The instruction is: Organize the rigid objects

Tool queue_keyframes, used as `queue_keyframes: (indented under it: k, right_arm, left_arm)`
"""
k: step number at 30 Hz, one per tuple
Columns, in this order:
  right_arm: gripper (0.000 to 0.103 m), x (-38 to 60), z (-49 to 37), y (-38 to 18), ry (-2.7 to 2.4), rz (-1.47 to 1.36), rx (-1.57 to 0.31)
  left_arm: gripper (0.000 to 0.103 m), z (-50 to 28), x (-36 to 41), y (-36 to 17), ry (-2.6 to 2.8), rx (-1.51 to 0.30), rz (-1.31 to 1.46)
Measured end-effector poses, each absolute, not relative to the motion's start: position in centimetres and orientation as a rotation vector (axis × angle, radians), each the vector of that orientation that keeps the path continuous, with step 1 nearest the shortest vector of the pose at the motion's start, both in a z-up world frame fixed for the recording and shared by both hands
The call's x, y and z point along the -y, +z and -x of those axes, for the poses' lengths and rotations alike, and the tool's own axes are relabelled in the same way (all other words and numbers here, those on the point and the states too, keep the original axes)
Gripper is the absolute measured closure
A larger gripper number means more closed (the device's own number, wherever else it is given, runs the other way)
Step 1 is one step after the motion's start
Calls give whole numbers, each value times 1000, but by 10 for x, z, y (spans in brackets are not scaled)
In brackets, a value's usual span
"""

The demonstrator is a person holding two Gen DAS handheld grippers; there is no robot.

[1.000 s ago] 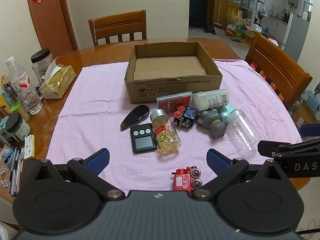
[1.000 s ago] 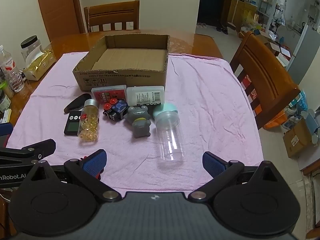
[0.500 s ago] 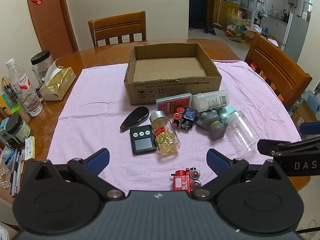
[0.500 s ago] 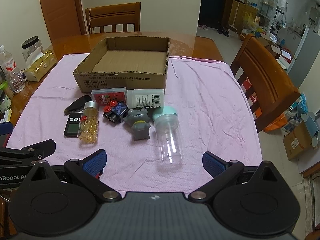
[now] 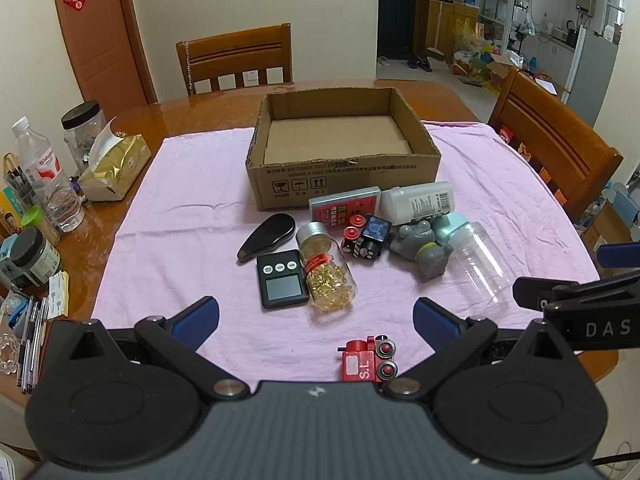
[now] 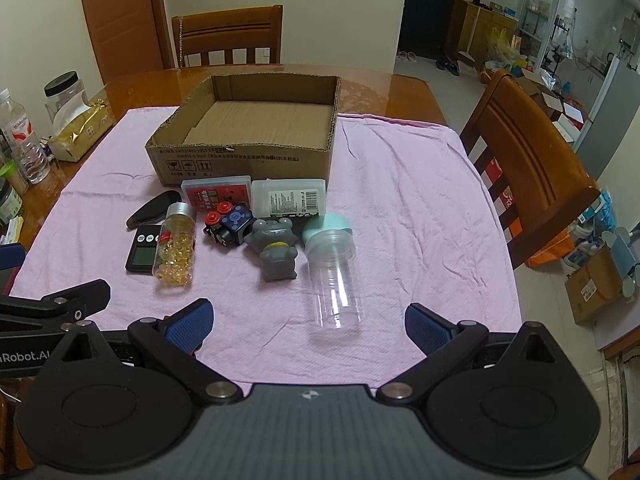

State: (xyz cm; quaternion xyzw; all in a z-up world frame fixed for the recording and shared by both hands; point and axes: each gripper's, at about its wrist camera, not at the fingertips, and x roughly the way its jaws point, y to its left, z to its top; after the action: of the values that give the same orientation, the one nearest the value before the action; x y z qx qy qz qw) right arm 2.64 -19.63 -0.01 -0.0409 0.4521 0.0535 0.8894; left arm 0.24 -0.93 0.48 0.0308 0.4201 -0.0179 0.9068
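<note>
Left gripper (image 5: 316, 320) hovering wide open, holding nothing | right gripper (image 6: 308, 322) gaping empty too | small red toy train (image 5: 366, 362) sitting nearest on pink cloth (image 5: 180, 248) | clear plastic jar (image 6: 334, 276) lying beyond | open cardboard box (image 5: 340, 168) waiting farthest back

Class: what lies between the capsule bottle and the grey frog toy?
The dark toy car with red wheels lies between the capsule bottle and grey frog toy; both views show it.

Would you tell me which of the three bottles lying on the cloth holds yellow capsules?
The silver-capped bottle beside the black scale; the others are empty clear and opaque white.
</note>
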Motion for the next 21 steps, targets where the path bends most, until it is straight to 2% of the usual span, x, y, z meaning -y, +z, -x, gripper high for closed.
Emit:
queue_keyframes:
  k: [21]
  right_arm:
    - [0,201,-27,1,109,96,-935]
  left_arm:
    - [1,-3,14,4,-38,-868,-69]
